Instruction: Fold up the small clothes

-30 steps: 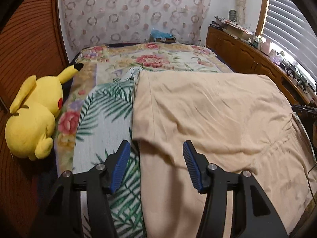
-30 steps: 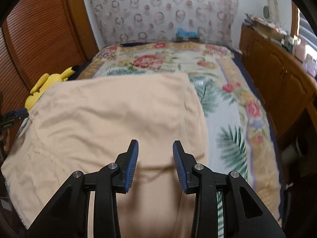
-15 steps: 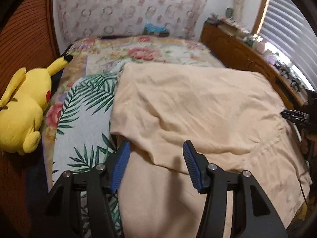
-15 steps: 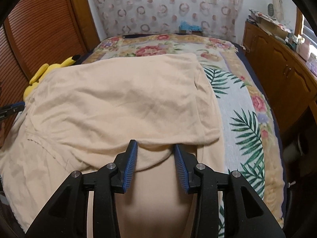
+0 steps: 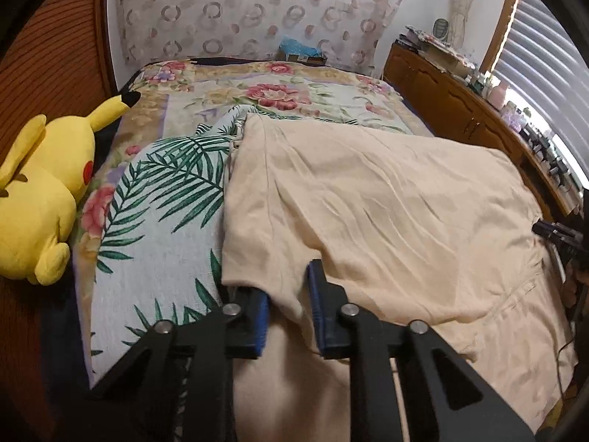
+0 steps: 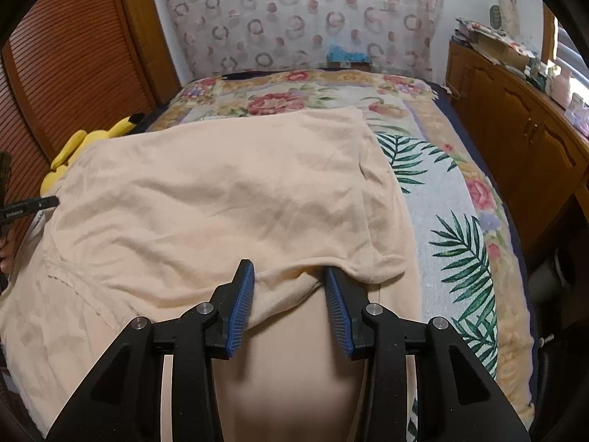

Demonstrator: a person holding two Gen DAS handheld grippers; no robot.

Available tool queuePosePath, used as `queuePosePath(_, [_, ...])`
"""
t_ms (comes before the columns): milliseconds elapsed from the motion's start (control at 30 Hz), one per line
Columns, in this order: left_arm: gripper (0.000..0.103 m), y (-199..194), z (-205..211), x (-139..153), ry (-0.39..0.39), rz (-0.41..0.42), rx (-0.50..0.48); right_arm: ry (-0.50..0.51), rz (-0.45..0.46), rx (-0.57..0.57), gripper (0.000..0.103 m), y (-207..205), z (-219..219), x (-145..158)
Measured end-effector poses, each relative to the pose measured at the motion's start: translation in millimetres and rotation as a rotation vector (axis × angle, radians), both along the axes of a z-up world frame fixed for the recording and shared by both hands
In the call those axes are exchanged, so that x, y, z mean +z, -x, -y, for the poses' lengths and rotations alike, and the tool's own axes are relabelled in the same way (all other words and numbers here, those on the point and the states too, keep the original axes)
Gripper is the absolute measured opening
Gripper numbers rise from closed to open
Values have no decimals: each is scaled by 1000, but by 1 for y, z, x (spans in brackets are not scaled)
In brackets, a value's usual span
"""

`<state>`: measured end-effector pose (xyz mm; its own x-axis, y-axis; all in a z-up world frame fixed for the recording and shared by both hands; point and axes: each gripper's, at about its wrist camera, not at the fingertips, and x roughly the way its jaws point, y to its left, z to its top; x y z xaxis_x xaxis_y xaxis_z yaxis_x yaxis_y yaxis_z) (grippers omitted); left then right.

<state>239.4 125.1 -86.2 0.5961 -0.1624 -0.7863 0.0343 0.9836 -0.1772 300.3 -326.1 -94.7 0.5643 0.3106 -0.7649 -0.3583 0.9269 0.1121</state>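
We've got the beige garment [image 5: 368,199] spread flat over the floral bedspread [image 5: 154,221], near edge folded back over itself. Our left gripper [image 5: 289,313] has its blue pads partly closed w/ a fold of the hem between them; can't tell if it's actually pinched. Right gripper [image 6: 289,307] sits spread apart at the garment's folded edge, cloth drooping between the pads. Pikachu plush [image 5: 40,191] lies beside the bedspread on the left.
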Motion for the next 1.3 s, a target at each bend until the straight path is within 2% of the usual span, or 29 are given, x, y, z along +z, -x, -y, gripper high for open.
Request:
queuePosePath(133, [16, 1, 2, 1, -23, 5, 0, 7, -1, -11, 39, -4, -3, 1])
queuePosePath(200, [16, 2, 4, 3, -37, 16, -1, 28, 6, -9, 32, -5, -6, 1])
queuePosePath(267, [16, 2, 4, 4, -46, 19, 0, 57, 15, -6, 21, -5, -8, 1])
queuePosePath(333, [16, 1, 4, 3, -54, 16, 6, 75, 14, -6, 16, -3, -8, 1])
queuePosePath(467, [16, 2, 8, 2, -67, 12, 0, 72, -14, -31, 17, 4, -3, 1])
queuePosePath(567, [16, 2, 10, -1, -83, 10, -8, 64, -24, -34, 25, 10, 0, 0])
queuePosePath(667, [16, 2, 11, -1, -88, 15, -9, 48, -23, -42, 27, 9, -1, -1])
queuePosePath(733, [10, 3, 12, 0, -94, 26, -16, 67, -8, -40, 27, 7, -6, -1])
queuePosePath(800, [3, 4, 15, 4, -105, 42, -27, 101, 14, -16, 19, 5, -14, -1])
queuePosePath(833, [3, 6, 18, 6, -105, 50, -27, 107, 21, 3, 5, 5, -18, -1])
queuePosePath(933, [2, 13, 19, 21, -107, 99, -26, 125, 50, 41, 1, 6, -24, 1])
queuePosePath(1000, [2, 21, 20, 35, -108, 138, -23, 104, 85, 47, 0, 11, -23, 8])
queuePosePath(1100, [2, 26, 23, 46, -130, 155, -26, 69, 139, 43, 0, 20, -19, 28])
queuePosePath(1300, [2, 45, 20, 70, -100, 205, -19, 56, 205, 54, 0, 43, -17, 61])
